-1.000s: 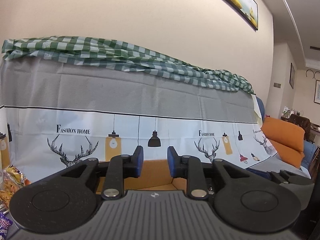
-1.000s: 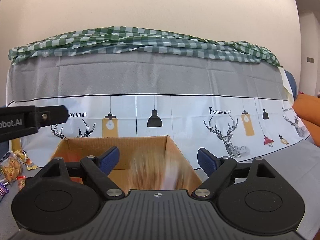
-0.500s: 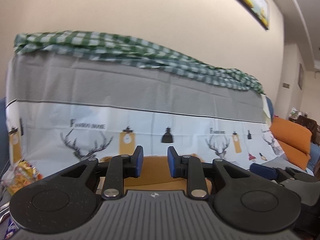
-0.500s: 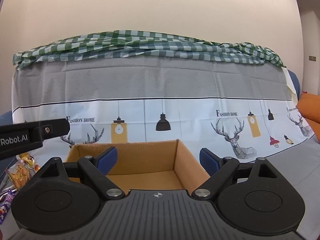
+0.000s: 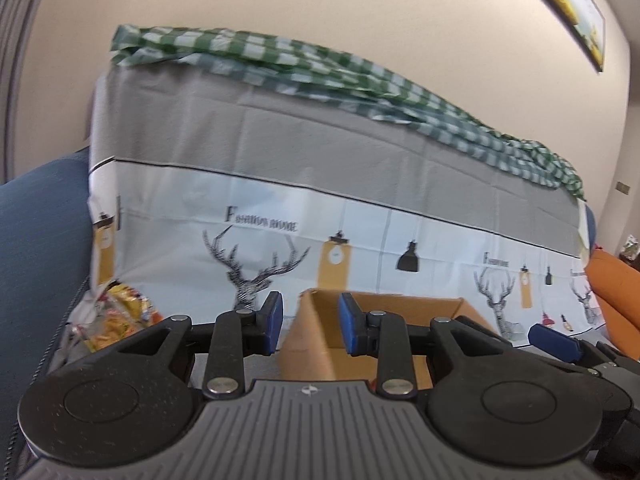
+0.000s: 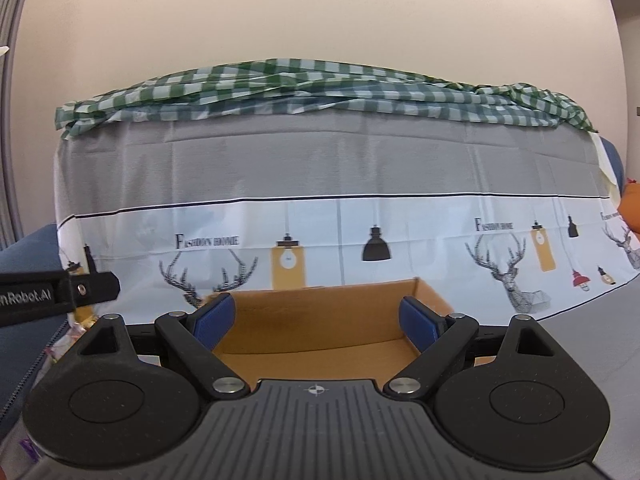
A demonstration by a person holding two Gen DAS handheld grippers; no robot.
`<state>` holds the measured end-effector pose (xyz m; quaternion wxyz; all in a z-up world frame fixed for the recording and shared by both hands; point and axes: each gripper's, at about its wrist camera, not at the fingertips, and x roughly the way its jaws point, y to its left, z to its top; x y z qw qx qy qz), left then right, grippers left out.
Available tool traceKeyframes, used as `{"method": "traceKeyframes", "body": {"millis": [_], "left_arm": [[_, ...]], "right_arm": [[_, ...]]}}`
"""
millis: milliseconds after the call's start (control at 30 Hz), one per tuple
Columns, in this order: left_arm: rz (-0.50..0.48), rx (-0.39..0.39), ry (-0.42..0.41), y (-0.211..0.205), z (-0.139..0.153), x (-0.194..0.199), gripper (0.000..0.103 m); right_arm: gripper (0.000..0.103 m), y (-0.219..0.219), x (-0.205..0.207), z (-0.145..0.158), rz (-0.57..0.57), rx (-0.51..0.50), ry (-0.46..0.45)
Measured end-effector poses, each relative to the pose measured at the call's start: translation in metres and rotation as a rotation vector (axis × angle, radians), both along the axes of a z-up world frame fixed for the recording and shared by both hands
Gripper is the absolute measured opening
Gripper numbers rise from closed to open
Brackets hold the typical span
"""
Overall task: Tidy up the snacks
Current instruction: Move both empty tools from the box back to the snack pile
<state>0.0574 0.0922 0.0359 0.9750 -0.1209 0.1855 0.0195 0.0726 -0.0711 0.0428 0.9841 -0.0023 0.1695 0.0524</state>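
Before printed sofa cover (image 6: 320,232), right tongs (image 6: 316,318) wide over cardboard box (image 6: 320,320), left tongs (image 5: 310,322) narrowly apart, both empty.

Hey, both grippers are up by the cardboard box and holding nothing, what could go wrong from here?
1. The left gripper sits right at the cardboard box's near corner; swinging toward the snack packets might clip and shove the box.
2. The right gripper hangs open over the box, beside the left one, so the two could collide.
3. The crinkly packets lie against the sofa armrest, awkward to pinch cleanly.
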Motion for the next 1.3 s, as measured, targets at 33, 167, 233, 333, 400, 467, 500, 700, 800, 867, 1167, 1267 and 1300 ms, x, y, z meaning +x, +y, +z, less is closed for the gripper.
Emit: {"method": "traceKeyframes", "body": {"millis": [33, 167, 233, 333, 400, 467, 500, 700, 800, 867, 1167, 1267, 1300], "left_arm": [[0.005, -0.003, 0.01, 0.004, -0.001, -0.001, 0.034], [0.02, -0.003, 0.032, 0.016, -0.003, -0.004, 0.033], [0.03, 0.006, 0.041, 0.02, -0.003, -0.006, 0.033], [0.053, 0.019, 0.054, 0.029, -0.005, -0.009, 0.02], [0.065, 0.013, 0.064, 0.037, -0.007, -0.011, 0.012], [0.082, -0.002, 0.077, 0.046, -0.009, -0.012, 0.009], [0.093, -0.011, 0.082, 0.051, -0.01, -0.013, 0.008], [0.146, -0.079, 0.131, 0.08, -0.017, -0.016, 0.008], [0.172, -0.078, 0.152, 0.092, -0.02, -0.017, 0.008], [0.21, -0.06, 0.162, 0.106, -0.02, -0.019, 0.008], [0.335, -0.226, 0.335, 0.184, -0.047, -0.03, 0.008], [0.305, -0.277, 0.416, 0.186, -0.062, -0.024, 0.008], [0.291, -0.276, 0.444, 0.183, -0.067, -0.02, 0.008]], "right_arm": [[0.09, 0.005, 0.0, 0.0, 0.004, 0.001, 0.0], [0.09, 0.024, -0.002, -0.001, 0.02, 0.012, 0.006], [0.09, 0.034, -0.003, -0.001, 0.026, 0.018, 0.011], [0.089, 0.047, -0.005, -0.001, 0.038, 0.025, 0.012], [0.089, 0.055, -0.006, -0.001, 0.053, 0.03, 0.015], [0.088, 0.063, -0.008, -0.002, 0.067, 0.026, 0.014], [0.087, 0.066, -0.009, -0.003, 0.074, 0.022, 0.013], [0.082, 0.079, -0.011, -0.005, 0.093, 0.025, 0.02], [0.075, 0.086, -0.012, -0.007, 0.11, 0.025, 0.029], [0.067, 0.092, -0.013, -0.01, 0.133, 0.028, 0.041], [0.055, 0.118, -0.02, -0.019, 0.258, 0.028, 0.056], [0.055, 0.13, -0.021, -0.028, 0.299, 0.011, 0.078], [0.055, 0.133, -0.02, -0.032, 0.31, 0.004, 0.088]]}}
